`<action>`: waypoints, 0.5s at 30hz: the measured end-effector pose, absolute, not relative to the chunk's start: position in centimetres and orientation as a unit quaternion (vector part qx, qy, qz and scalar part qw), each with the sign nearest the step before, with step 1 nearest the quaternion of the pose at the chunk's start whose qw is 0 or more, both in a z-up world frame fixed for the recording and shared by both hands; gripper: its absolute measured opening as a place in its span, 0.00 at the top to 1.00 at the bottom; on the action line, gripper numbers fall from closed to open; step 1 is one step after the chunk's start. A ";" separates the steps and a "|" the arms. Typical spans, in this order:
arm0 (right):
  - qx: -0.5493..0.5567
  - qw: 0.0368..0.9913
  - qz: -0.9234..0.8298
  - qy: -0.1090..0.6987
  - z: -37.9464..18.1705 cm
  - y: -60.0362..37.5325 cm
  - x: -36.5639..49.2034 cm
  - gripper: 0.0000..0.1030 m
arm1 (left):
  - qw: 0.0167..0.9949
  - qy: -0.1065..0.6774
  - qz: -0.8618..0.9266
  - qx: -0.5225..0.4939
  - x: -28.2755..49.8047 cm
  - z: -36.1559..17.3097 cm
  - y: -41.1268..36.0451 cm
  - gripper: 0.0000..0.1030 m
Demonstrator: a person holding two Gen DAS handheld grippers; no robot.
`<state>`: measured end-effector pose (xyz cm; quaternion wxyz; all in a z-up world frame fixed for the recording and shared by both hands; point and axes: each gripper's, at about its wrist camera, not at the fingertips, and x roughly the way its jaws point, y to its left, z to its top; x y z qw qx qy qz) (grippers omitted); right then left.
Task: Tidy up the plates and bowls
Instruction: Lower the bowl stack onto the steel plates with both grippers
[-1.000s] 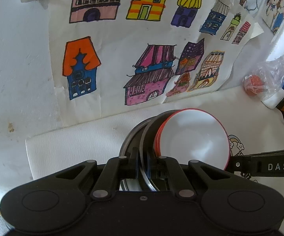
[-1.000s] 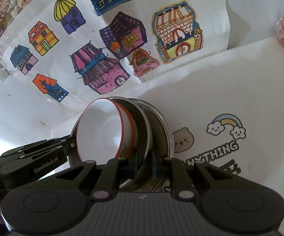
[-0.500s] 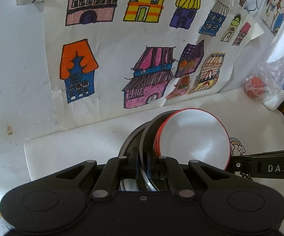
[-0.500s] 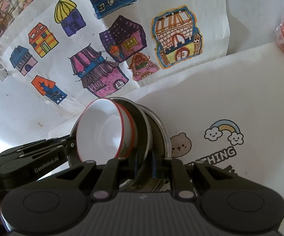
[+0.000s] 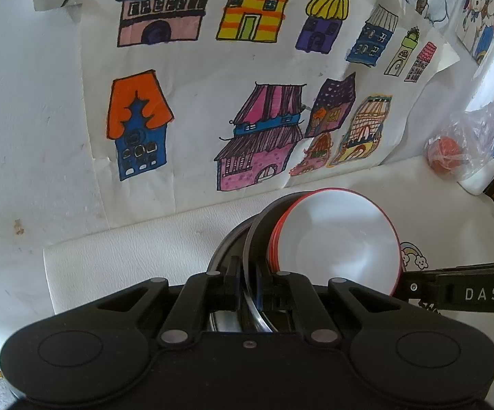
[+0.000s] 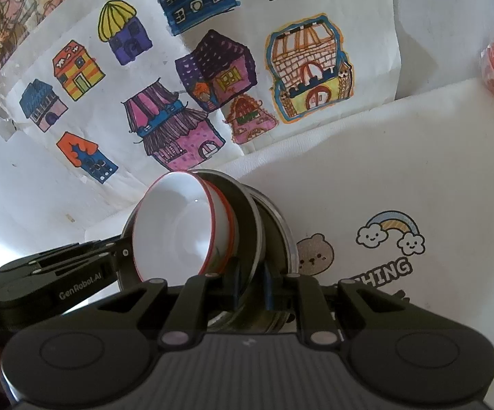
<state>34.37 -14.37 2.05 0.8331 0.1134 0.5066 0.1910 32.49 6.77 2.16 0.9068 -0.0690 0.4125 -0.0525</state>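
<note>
while tilted on edge, stacked plates (image 5: 257, 235) and bowl (image 5: 342, 242) pinched between both jaws

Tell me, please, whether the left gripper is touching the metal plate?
Touching. The left wrist view shows the left gripper with both fingers closed on the metal plate rim, no gap visible on either side.

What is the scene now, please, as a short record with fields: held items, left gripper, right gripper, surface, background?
held items: stack of white bowls with red rims nested in metal plates, tilted on edge
left gripper: shut on the metal plates' rim
right gripper: shut on the metal plates' rim, opposite side
surface: white mat with rainbow and bear prints
background: drawing of coloured houses; red ball in plastic bag
</note>
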 end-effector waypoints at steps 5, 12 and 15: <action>0.131 0.834 0.194 0.500 1.9 -14.8 34.3 0.83 | 0.909 0.407 -0.049 -0.075 32.1 2.1 6.9 0.92; 0.142 0.842 0.185 0.487 1.8 -15.4 33.6 0.75 | 0.913 0.399 -0.039 -0.081 31.2 2.4 7.3 0.81; 0.146 0.845 0.184 0.480 2.0 -15.6 33.3 0.74 | 0.913 0.396 -0.038 -0.091 30.7 2.5 7.6 0.76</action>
